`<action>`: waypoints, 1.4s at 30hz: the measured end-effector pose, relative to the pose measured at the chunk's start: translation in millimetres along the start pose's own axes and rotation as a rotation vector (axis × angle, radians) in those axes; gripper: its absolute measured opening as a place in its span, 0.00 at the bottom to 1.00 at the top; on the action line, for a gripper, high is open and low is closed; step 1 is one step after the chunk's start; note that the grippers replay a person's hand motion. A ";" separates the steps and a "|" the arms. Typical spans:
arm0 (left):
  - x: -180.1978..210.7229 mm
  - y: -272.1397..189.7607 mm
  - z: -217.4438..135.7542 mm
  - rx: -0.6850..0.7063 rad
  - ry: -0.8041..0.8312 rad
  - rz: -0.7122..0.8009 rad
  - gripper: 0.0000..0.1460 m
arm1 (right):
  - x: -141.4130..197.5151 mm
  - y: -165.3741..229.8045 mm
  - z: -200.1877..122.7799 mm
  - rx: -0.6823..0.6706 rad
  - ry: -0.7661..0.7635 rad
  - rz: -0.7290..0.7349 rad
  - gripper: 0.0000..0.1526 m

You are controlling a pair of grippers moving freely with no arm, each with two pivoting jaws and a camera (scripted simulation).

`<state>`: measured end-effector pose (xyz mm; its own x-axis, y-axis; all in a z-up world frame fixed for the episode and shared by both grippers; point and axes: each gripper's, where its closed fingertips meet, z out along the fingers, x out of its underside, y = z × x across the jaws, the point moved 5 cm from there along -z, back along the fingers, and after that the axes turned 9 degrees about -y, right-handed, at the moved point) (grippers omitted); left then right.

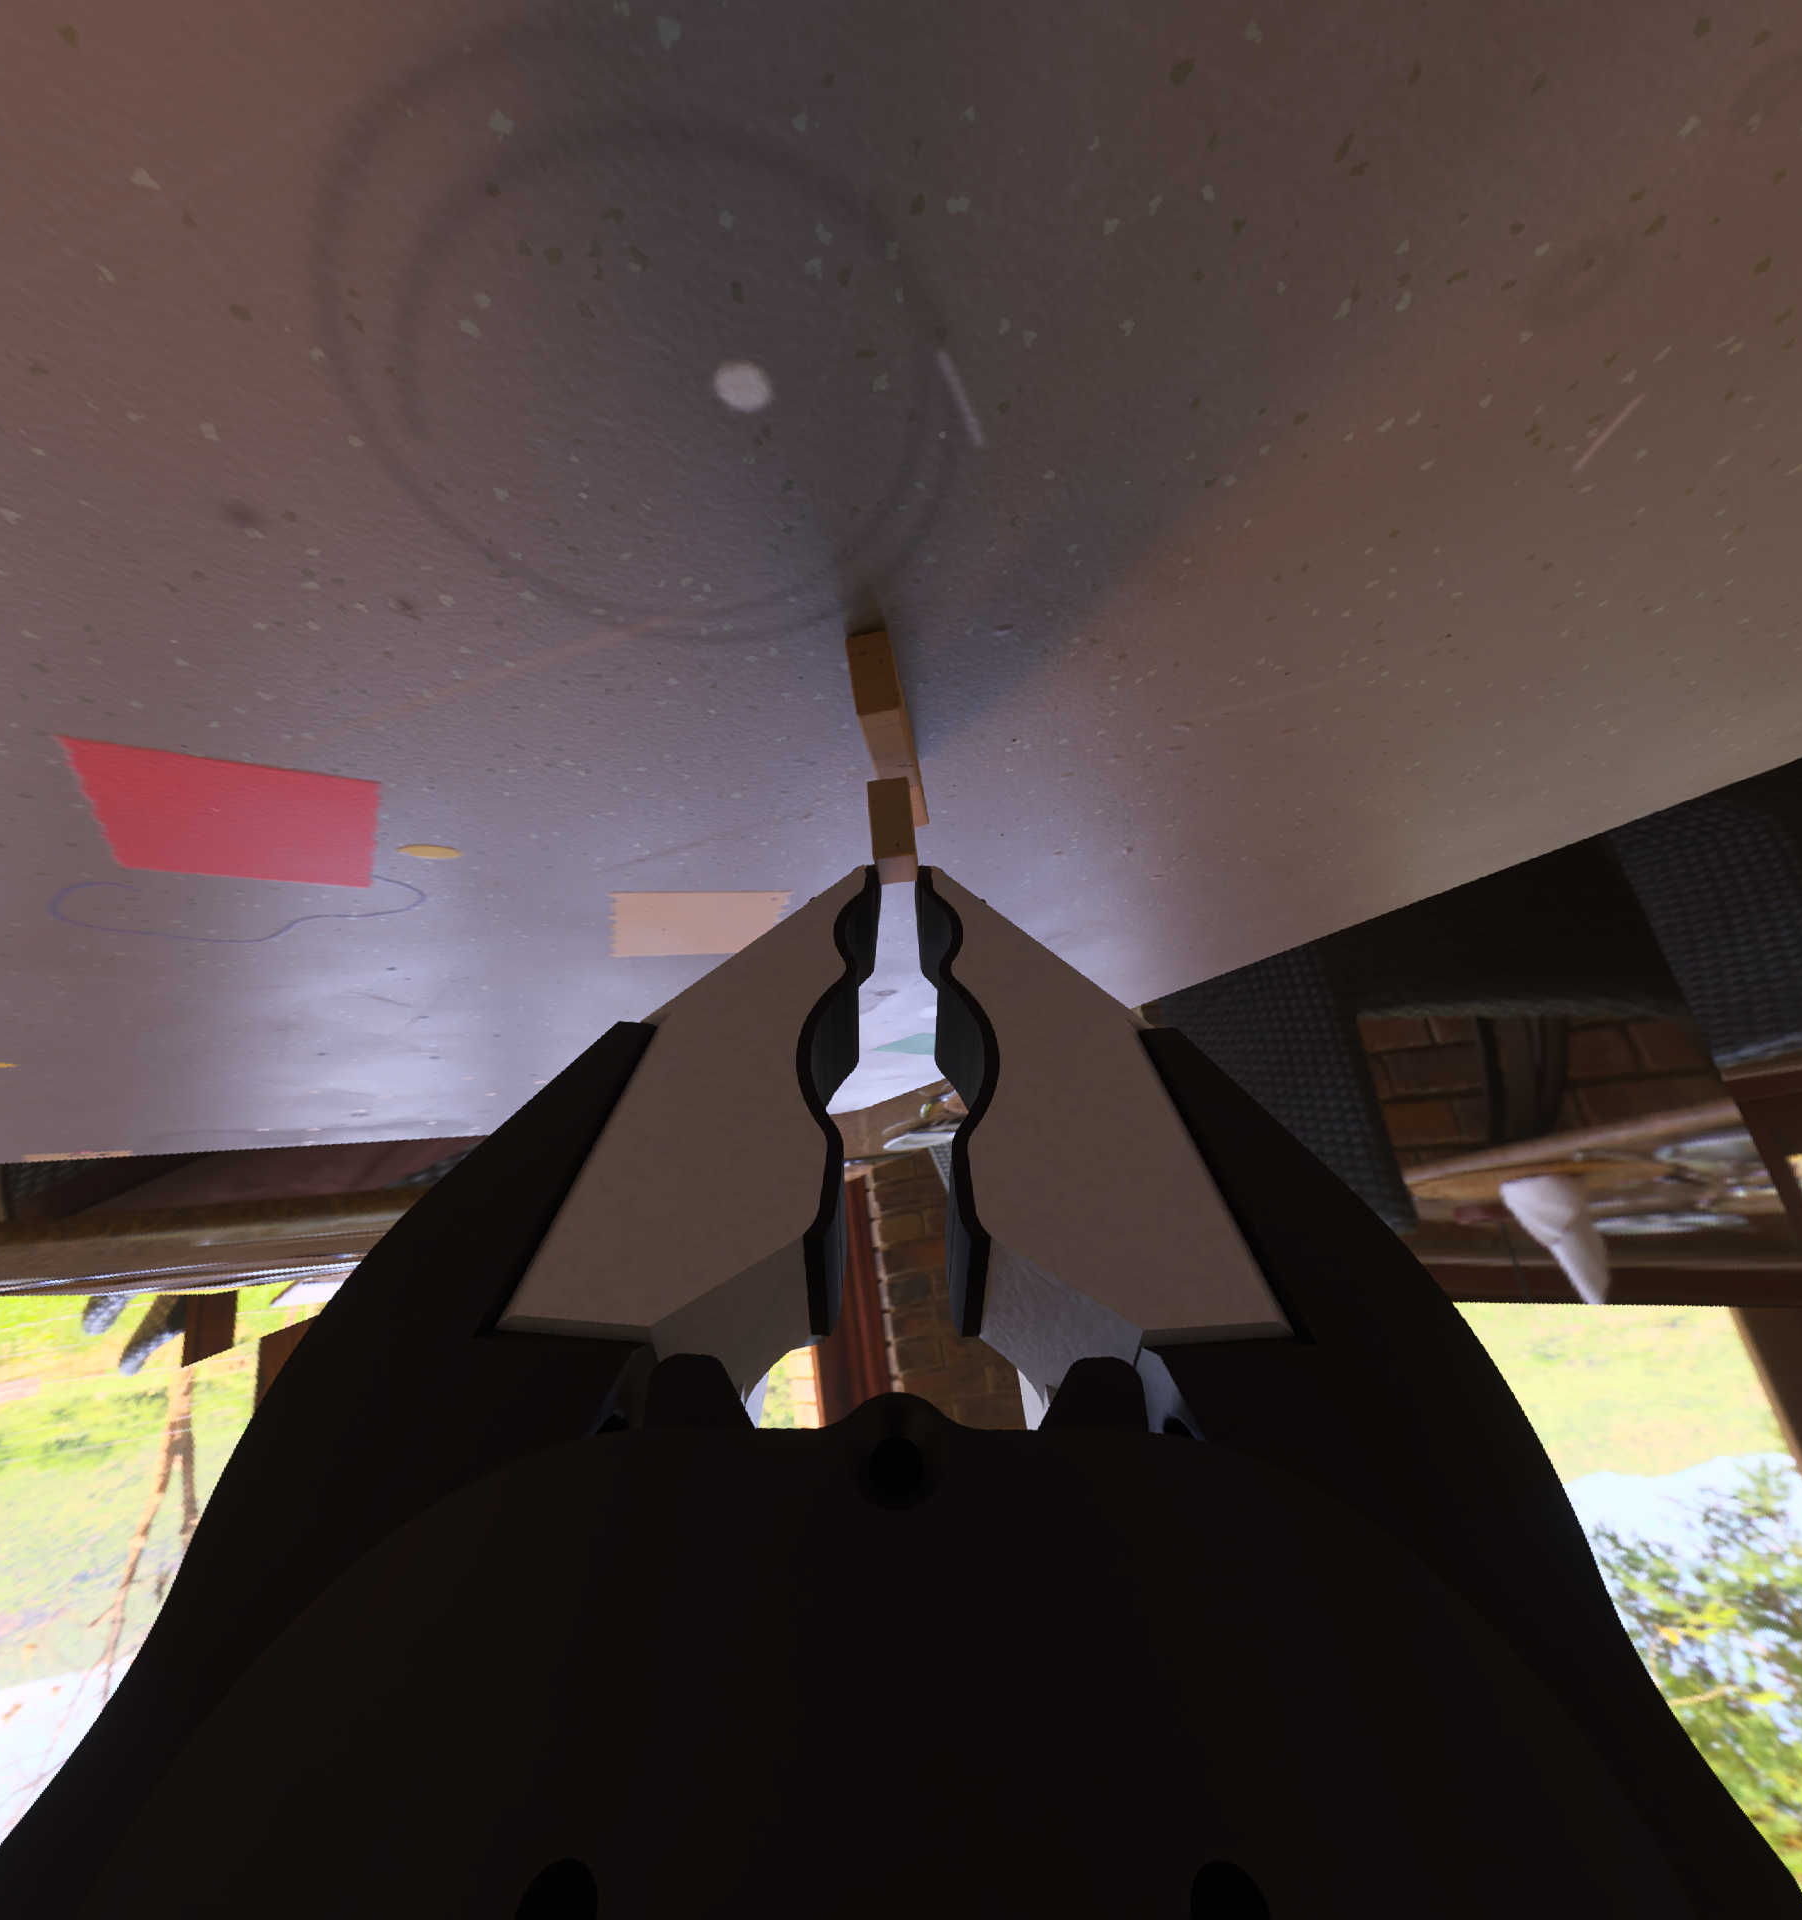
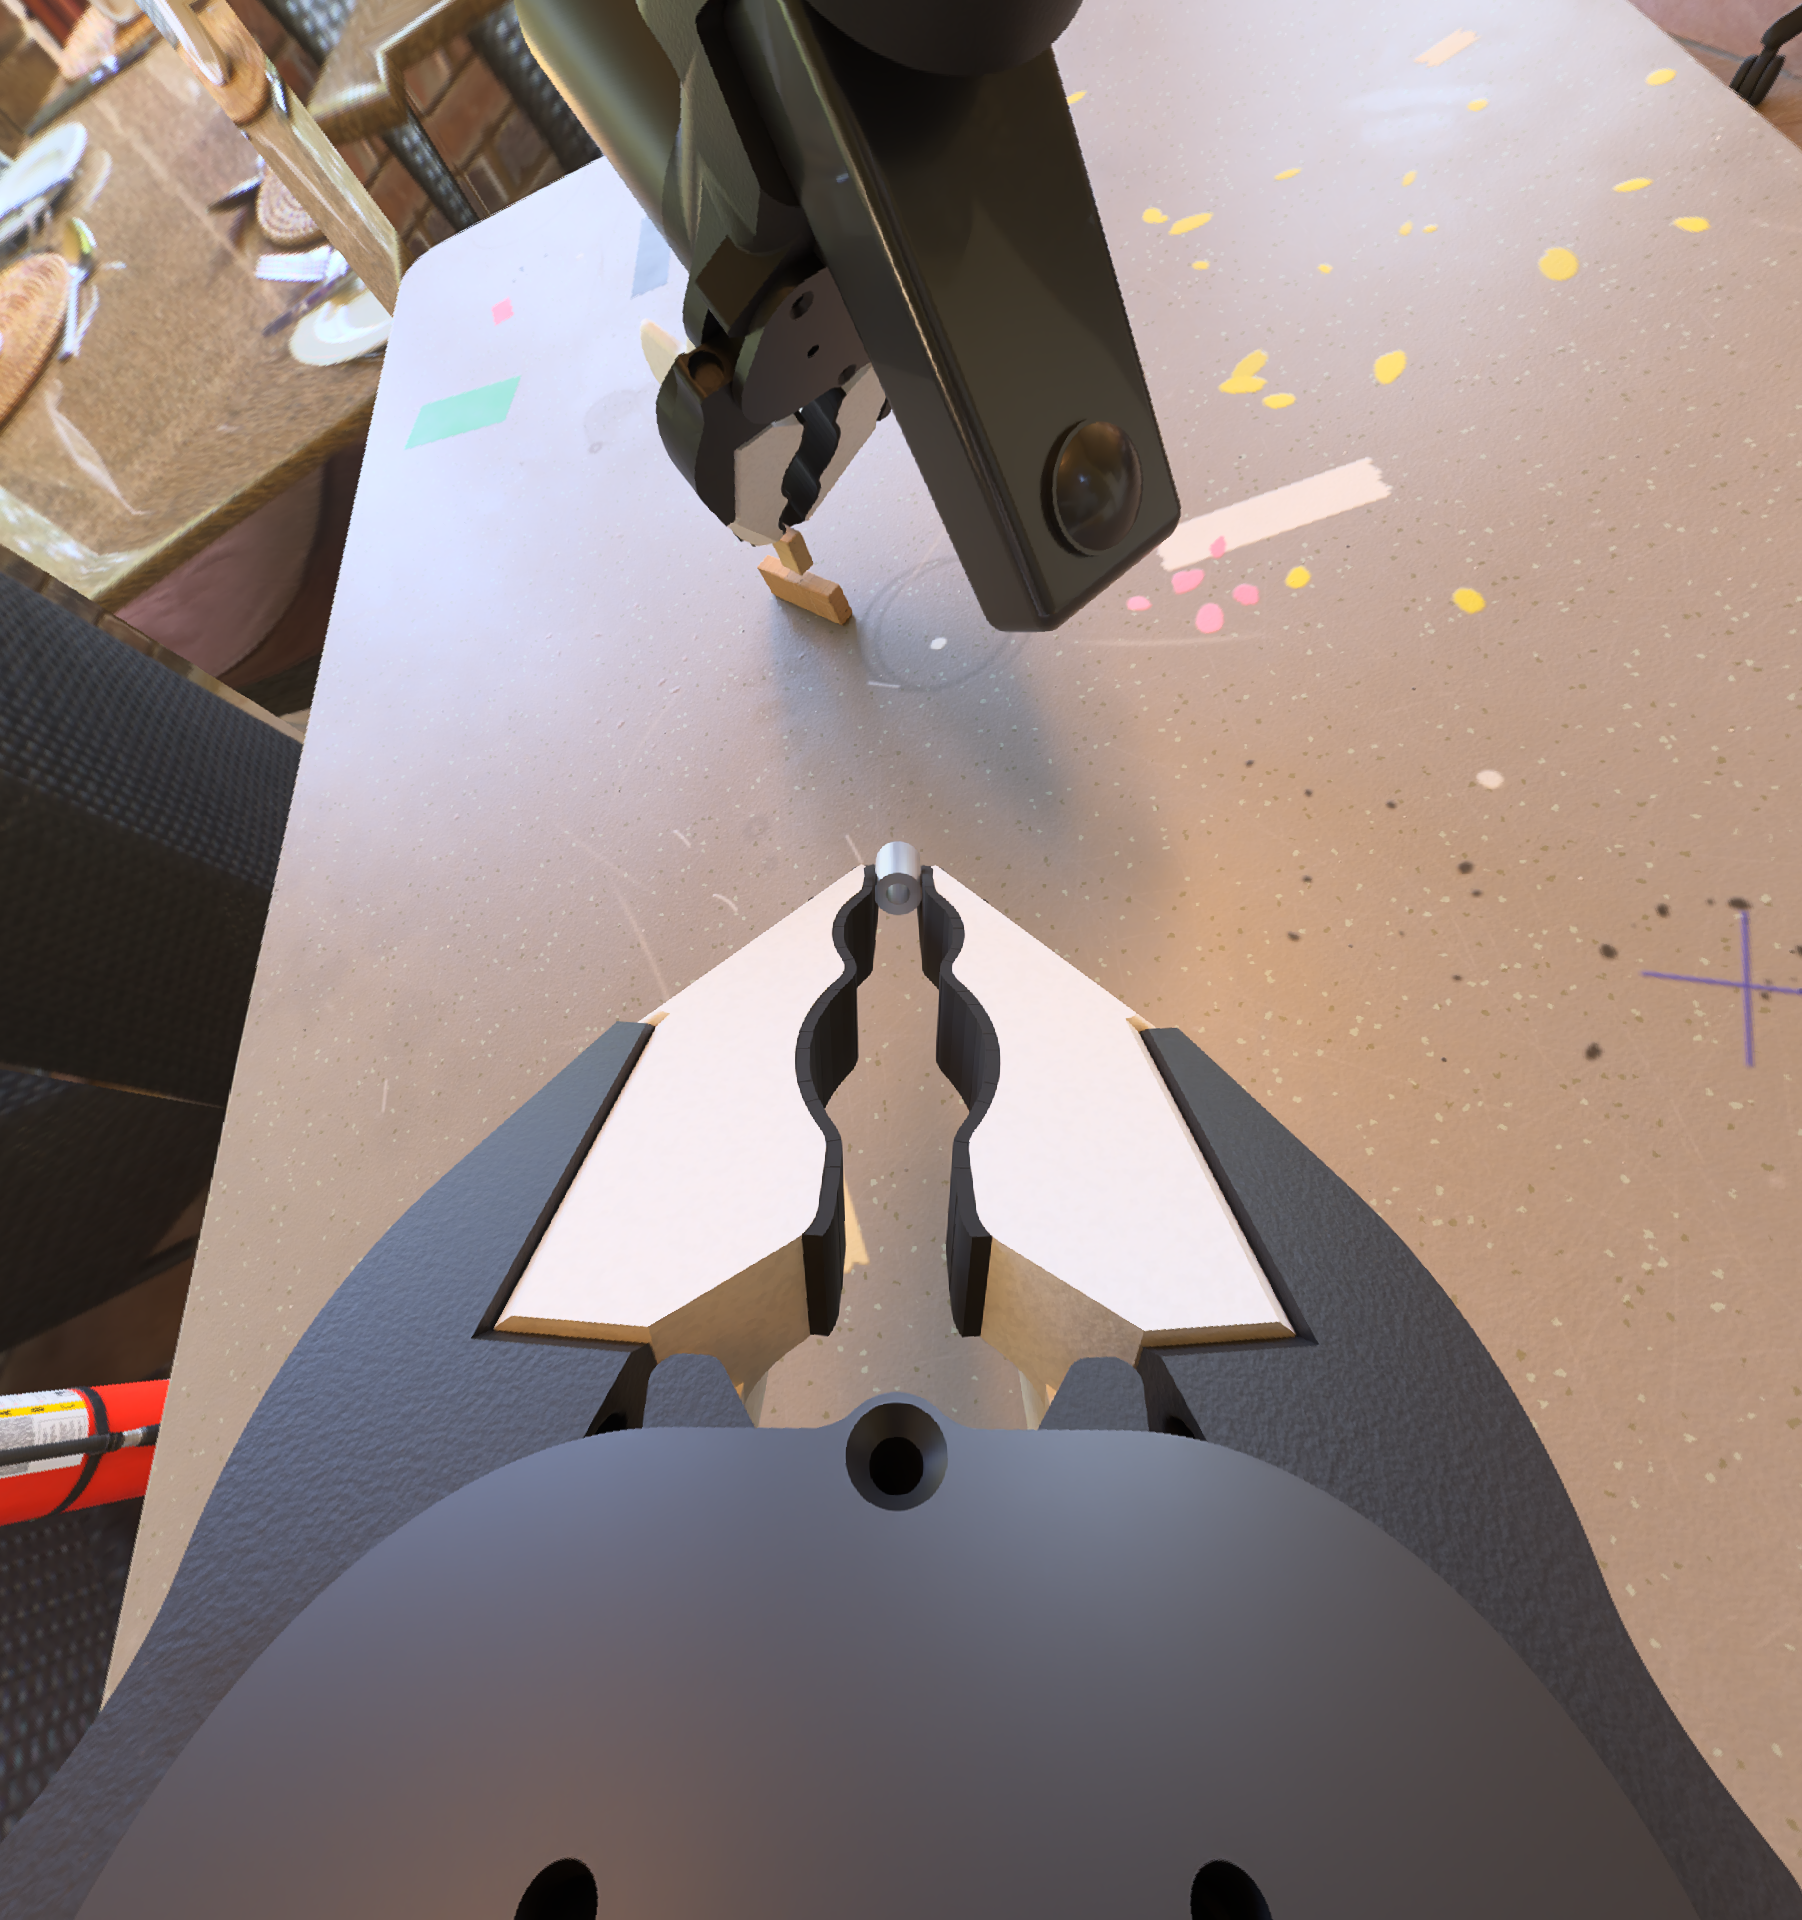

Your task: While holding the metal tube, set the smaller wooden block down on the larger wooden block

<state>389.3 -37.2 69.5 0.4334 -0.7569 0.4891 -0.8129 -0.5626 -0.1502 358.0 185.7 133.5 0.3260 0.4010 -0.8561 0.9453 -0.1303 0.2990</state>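
In the left wrist view my left gripper (image 1: 897,878) is shut on the smaller wooden block (image 1: 891,821), which stands on end against the larger wooden block (image 1: 884,701) lying flat on the grey speckled table (image 1: 1292,520). The right wrist view shows the same from afar: the left gripper (image 2: 777,535) holds the small block (image 2: 795,554) upright on the larger block (image 2: 809,594). My right gripper (image 2: 897,883) is shut on a short metal tube (image 2: 897,881) at its fingertips, above the table and apart from the blocks.
The table (image 2: 1292,1039) bears paint spots, a white tape strip (image 2: 1276,511), a green patch (image 2: 464,410) and a purple cross (image 2: 1747,982). A dark wicker chair (image 2: 97,883) and a red cylinder (image 2: 45,1455) lie left of the table. The table's edge runs close on the left.
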 end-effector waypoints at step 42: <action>0.9 0.4 4.7 0.084 -0.003 -0.115 0.04 | -0.4 3.1 -0.1 -0.003 0.004 -0.007 0.04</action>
<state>391.3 -39.7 65.8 0.5227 -0.6870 0.5049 -0.7225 -0.6713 -0.1654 360.9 185.2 134.8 0.3198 0.4058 -0.8562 0.9474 -0.1253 0.2945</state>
